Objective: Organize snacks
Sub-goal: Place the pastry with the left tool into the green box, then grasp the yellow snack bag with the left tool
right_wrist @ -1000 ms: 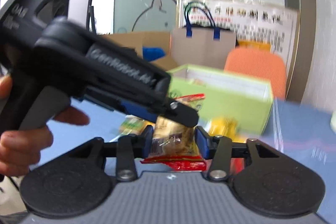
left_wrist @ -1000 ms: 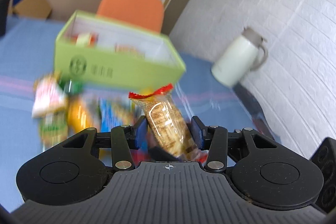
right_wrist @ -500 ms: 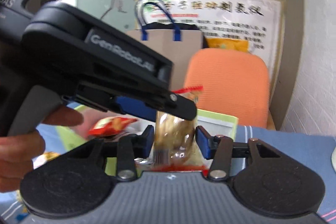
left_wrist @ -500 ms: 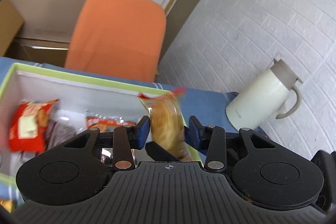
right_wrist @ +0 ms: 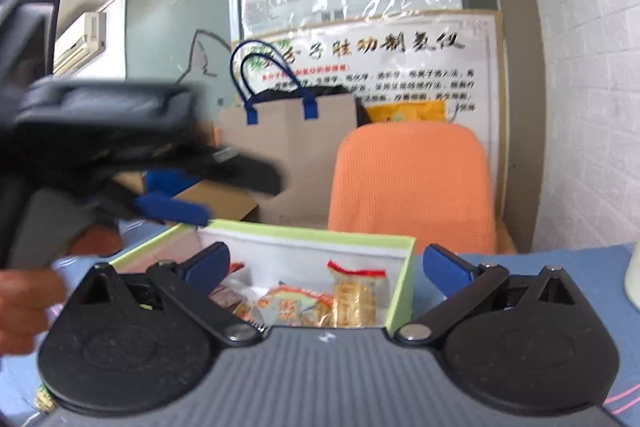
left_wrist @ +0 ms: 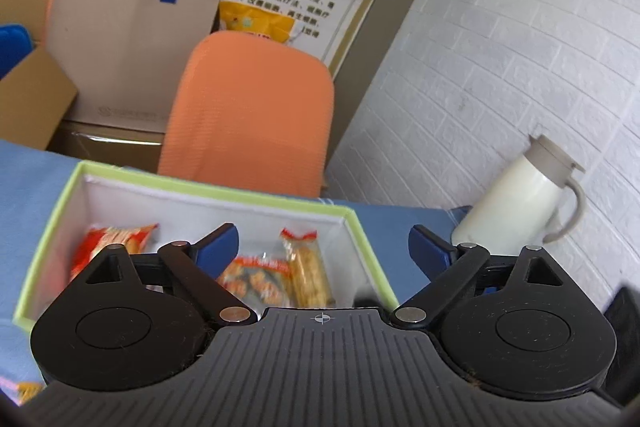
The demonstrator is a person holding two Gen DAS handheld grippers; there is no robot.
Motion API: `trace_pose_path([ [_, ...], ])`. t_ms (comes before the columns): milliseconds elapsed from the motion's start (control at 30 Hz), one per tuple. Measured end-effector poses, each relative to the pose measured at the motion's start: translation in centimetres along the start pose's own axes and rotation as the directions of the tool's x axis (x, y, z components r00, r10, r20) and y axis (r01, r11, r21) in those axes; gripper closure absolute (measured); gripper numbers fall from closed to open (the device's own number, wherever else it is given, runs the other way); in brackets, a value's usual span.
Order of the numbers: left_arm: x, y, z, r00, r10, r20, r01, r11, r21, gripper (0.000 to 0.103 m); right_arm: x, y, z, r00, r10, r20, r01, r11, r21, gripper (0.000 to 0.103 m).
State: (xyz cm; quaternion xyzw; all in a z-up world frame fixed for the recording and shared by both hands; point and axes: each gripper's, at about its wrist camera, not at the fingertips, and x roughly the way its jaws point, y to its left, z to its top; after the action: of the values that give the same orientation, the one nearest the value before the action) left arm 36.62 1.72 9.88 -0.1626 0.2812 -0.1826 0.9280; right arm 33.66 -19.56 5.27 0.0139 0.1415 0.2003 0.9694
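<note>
Both the left gripper (left_wrist: 323, 241) and right gripper (right_wrist: 326, 263) hover spread and empty over the lime-green cardboard box (left_wrist: 352, 217) near the desk's far edge, where the clear red-ended cracker packet (left_wrist: 307, 273) lies inside against its right wall, so fetching another snack seems next.

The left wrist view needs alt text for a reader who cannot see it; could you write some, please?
The left gripper hangs open and empty above a green box holding snack packets, including a clear cracker packet. An orange chair stands behind; a white jug stands right.
</note>
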Motion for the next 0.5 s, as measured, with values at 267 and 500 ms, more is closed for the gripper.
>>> trace_pose_path([
  [267, -9.3, 3.1, -4.8, 0.999, 0.025, 0.037, -0.022, 0.998, -0.067, 0.015, -2.3, 0.0, 1.7, 0.993, 0.100, 0.059, -0.101, 0.995, 0.016, 0.000],
  [500, -12.5, 4.6, -6.9, 1.000, 0.025, -0.007, -0.025, 0.998, -0.058, 0.015, -5.2, 3.0, -0.6, 0.975, 0.207, -0.083, -0.207, 0.978, 0.010, 0.000],
])
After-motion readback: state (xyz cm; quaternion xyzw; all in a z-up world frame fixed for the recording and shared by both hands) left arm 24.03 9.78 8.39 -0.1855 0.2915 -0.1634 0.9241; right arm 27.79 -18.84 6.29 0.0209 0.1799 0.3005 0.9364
